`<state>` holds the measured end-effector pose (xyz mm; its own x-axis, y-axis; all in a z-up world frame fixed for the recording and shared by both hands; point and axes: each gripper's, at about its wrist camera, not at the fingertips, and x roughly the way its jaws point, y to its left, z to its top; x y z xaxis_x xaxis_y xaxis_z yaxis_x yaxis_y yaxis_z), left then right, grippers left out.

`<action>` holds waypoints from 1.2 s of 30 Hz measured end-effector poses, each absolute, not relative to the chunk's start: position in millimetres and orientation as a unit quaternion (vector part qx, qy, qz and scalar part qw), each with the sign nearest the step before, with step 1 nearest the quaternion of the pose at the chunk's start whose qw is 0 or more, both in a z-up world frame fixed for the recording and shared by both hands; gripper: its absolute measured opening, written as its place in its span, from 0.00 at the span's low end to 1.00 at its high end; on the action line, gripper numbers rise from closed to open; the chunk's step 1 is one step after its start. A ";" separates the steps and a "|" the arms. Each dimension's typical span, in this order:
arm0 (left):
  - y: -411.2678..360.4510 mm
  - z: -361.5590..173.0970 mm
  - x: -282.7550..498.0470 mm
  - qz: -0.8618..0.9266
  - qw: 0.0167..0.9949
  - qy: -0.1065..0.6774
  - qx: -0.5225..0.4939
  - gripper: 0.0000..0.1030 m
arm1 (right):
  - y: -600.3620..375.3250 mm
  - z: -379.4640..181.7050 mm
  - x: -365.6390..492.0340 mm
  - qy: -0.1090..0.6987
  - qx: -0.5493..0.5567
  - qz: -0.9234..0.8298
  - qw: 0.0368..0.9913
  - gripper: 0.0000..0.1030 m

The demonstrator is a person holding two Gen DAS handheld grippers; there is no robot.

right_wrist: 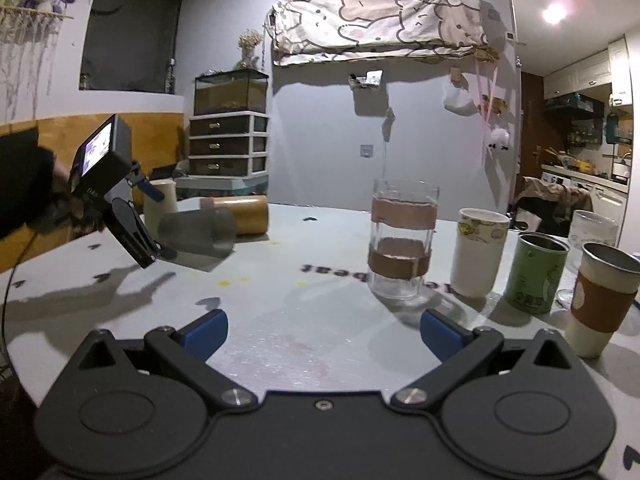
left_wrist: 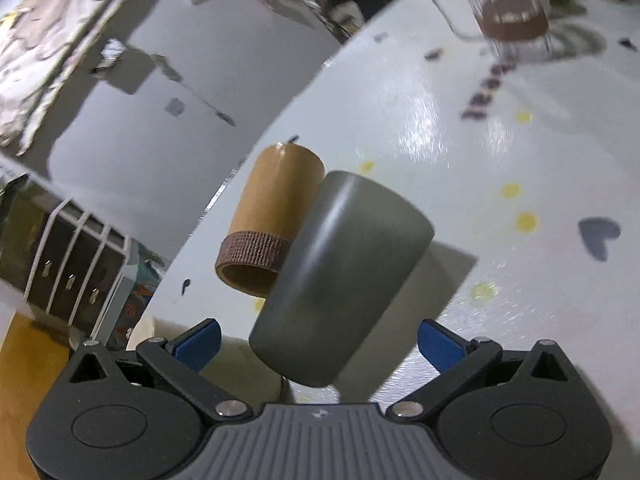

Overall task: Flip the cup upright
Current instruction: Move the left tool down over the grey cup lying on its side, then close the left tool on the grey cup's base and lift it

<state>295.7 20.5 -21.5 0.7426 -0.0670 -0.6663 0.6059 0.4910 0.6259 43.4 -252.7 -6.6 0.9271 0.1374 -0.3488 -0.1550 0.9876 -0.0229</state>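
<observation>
Although it lay on its side on the desk (left_wrist: 460, 128), the grey cup (left_wrist: 340, 276) sat between the released jaws of the left gripper (left_wrist: 318, 342), a tan cup (left_wrist: 276, 216) touching it at ten o'clock. It looked smooth, rigid, light and likely slippery; gripping mid-wall seemed safest. The right gripper (right_wrist: 323, 334) hovered unclenched, holding nothing.
</observation>
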 end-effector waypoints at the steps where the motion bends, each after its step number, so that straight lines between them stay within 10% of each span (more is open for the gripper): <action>1: 20.5 -21.4 301.4 -0.212 0.805 0.301 0.465 1.00 | -253.5 -6.6 45.2 0.177 -0.025 0.072 0.981 1.00; 14: 25.4 -23.0 354.2 -0.237 0.827 0.338 0.381 0.98 | -254.5 -11.2 60.3 0.191 -0.024 0.064 0.979 1.00; 21: 20.4 -23.1 331.2 -0.230 0.841 0.352 0.340 0.68 | -260.1 -15.2 61.9 0.194 -0.006 0.065 0.979 1.00; 36: -1.8 -17.4 227.5 -0.120 0.891 0.431 0.072 0.67 | -271.3 -11.7 47.9 0.176 0.029 0.085 0.980 1.00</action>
<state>227.5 -1.8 -17.4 0.5992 -0.1524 -0.7859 0.2761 0.9608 0.0242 47.9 -271.3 -11.7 0.9233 0.1773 -0.3407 -0.1566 0.9838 0.0875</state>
